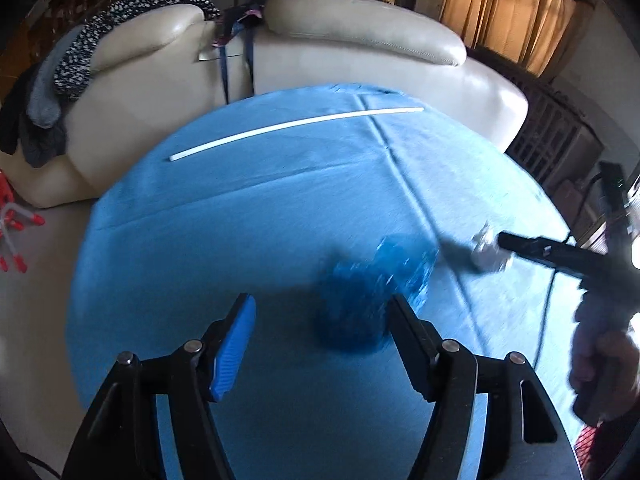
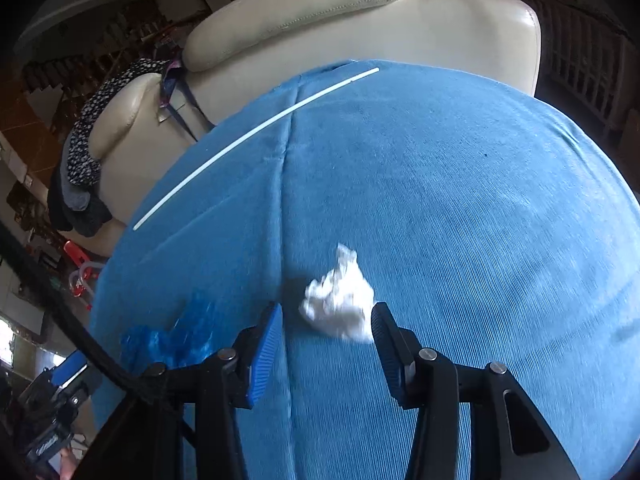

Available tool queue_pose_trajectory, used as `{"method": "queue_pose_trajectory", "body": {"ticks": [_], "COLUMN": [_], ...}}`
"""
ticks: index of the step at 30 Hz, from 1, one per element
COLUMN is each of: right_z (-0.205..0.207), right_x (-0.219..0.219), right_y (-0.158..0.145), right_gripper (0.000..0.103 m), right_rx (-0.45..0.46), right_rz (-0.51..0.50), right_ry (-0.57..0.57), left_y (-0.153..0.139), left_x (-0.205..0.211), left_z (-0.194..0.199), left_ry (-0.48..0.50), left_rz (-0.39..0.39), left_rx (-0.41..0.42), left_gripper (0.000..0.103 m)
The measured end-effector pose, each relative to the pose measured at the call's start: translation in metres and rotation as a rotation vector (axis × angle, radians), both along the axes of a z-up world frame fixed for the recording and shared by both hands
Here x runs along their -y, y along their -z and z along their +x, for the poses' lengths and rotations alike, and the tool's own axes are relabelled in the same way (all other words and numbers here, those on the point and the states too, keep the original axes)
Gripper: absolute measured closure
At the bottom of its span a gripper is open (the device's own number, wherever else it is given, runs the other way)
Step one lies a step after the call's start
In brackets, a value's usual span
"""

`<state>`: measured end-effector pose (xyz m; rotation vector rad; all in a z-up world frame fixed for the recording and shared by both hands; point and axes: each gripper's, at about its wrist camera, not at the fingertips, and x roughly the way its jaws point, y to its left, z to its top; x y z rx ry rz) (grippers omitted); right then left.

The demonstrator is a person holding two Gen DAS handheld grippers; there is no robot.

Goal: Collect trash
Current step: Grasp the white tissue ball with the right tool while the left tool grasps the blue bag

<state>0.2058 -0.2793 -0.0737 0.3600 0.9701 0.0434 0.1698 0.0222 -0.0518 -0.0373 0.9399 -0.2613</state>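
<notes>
A crumpled blue plastic bag (image 1: 360,300) lies on the blue tablecloth (image 1: 260,200), just ahead of my open left gripper (image 1: 322,306) and nearer its right finger. It also shows in the right wrist view (image 2: 176,336) at the lower left. A crumpled white tissue (image 2: 340,300) lies on the cloth (image 2: 460,200) between the fingertips of my open right gripper (image 2: 326,314), close to the right finger. In the left wrist view the tissue (image 1: 486,250) sits at the tip of the right gripper (image 1: 504,242).
A long white stick (image 1: 296,130) lies across the far side of the table; it also shows in the right wrist view (image 2: 248,140). A cream leather sofa (image 1: 320,48) with dark clothes (image 1: 76,64) draped on it stands behind the table. Red-and-white items (image 1: 16,232) lie on the floor left.
</notes>
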Motion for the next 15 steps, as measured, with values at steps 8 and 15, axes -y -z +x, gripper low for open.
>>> {"method": "queue_pose_trajectory", "body": {"ticks": [8, 15], "right_z": [0.03, 0.018], "right_x": [-0.006, -0.008], "right_y": [0.028, 0.031], "right_gripper": [0.042, 0.064], "right_rx": [-0.062, -0.039], "right_rz": [-0.029, -0.102], "right_ry": [-0.006, -0.019], "left_y": [0.03, 0.039], "left_x": [0.018, 0.022], "left_z": [0.025, 0.015], "left_ry": [0.027, 0.062], "left_rz": [-0.058, -0.108], "left_rx": [-0.087, -0.086], "left_gripper": [0.032, 0.052]}}
